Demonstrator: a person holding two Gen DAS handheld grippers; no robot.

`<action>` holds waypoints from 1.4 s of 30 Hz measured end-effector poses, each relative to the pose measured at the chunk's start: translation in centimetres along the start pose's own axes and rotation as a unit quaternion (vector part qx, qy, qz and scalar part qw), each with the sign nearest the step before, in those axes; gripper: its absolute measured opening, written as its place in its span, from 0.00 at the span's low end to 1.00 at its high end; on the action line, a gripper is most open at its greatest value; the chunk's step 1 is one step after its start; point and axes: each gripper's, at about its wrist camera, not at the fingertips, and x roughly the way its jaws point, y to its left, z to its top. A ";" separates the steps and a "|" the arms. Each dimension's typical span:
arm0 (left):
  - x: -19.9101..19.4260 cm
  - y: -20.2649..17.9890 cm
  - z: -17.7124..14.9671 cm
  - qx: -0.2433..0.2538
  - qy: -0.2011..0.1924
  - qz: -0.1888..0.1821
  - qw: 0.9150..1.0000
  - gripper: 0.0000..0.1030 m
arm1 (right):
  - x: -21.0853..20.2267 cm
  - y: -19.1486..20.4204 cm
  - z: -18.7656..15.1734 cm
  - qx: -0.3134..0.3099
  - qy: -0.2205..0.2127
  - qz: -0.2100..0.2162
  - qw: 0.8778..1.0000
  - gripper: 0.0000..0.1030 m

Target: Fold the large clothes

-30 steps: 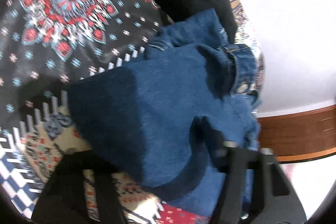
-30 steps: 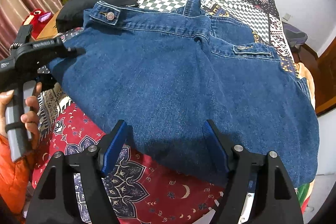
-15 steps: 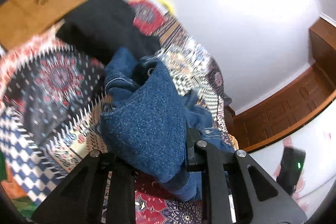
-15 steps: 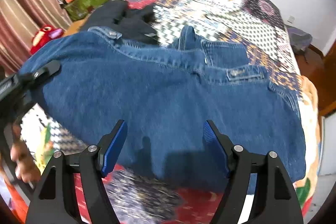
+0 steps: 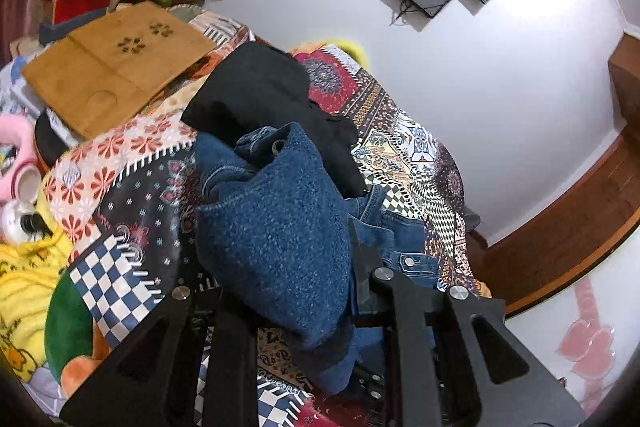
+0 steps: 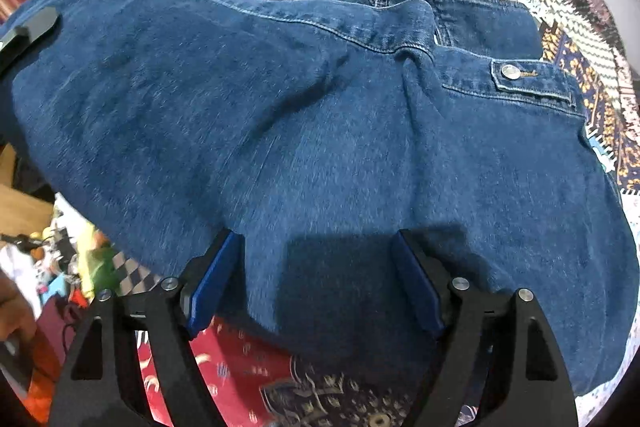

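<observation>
Your left tongs (image 5: 280, 291) pinch a bunched jacket (image 6: 320, 131) fold. Your right tongs (image 6: 316, 283) stand spread around its hem at 6 o'clock. Black garment (image 5: 264, 95) lies at 12 on the bed (image 5: 404, 143).

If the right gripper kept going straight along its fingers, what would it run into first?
The right gripper would most likely meet the denim garment first: its open fingers already straddle the fabric's near edge, and denim fills the view ahead. Depth is unclear, but nothing seems to lie between them.

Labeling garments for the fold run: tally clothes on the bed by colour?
Blue: 1, the blue denim garment, lifted by the left gripper
Black: 1, the black crumpled garment behind it
Total: 2
</observation>
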 end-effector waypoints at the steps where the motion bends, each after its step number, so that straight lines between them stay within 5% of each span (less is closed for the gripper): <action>1: 0.1 -0.9 0.0 0.011 -0.001 -0.002 1.000 0.18 | -0.7 -0.9 -0.3 0.011 -0.005 0.006 1.000 0.74; 5: 0.7 -5.5 -0.4 0.074 -0.010 -0.013 0.997 0.18 | -4.4 -4.7 -2.1 0.054 -0.048 0.017 0.997 0.74; 11: 3.8 -13.8 -2.2 0.159 0.009 -0.046 0.986 0.18 | -10.7 -10.9 -5.2 0.116 -0.126 -0.064 0.983 0.74; 15: 7.9 -19.6 -5.6 0.216 0.055 -0.071 0.972 0.18 | -13.5 -14.2 -7.3 0.167 -0.151 -0.105 0.969 0.74; 18: 12.4 -22.0 -9.4 0.240 0.138 -0.091 0.957 0.18 | -14.7 -16.7 -8.5 0.203 -0.157 -0.118 0.959 0.74; 20: 15.6 -22.6 -12.5 0.253 0.216 -0.092 0.939 0.18 | -15.2 -17.8 -9.6 0.225 -0.159 -0.118 0.954 0.74; 22: 17.3 -22.4 -15.0 0.274 0.252 -0.085 0.924 0.20 | -15.6 -18.4 -10.6 0.238 -0.160 -0.116 0.951 0.74; 30: 13.7 -23.2 -15.1 0.345 0.255 -0.107 0.897 0.42 | -16.0 -17.2 -9.6 0.212 -0.169 -0.108 0.957 0.74; 38: 9.0 -20.4 -10.3 0.387 0.134 -0.047 0.911 0.73 | -15.8 -13.9 -5.9 0.167 -0.187 -0.083 0.965 0.74; 42: 10.3 -17.0 -8.8 0.390 0.134 0.008 0.911 0.78 | -14.1 -12.9 -4.2 0.141 -0.174 -0.073 0.972 0.74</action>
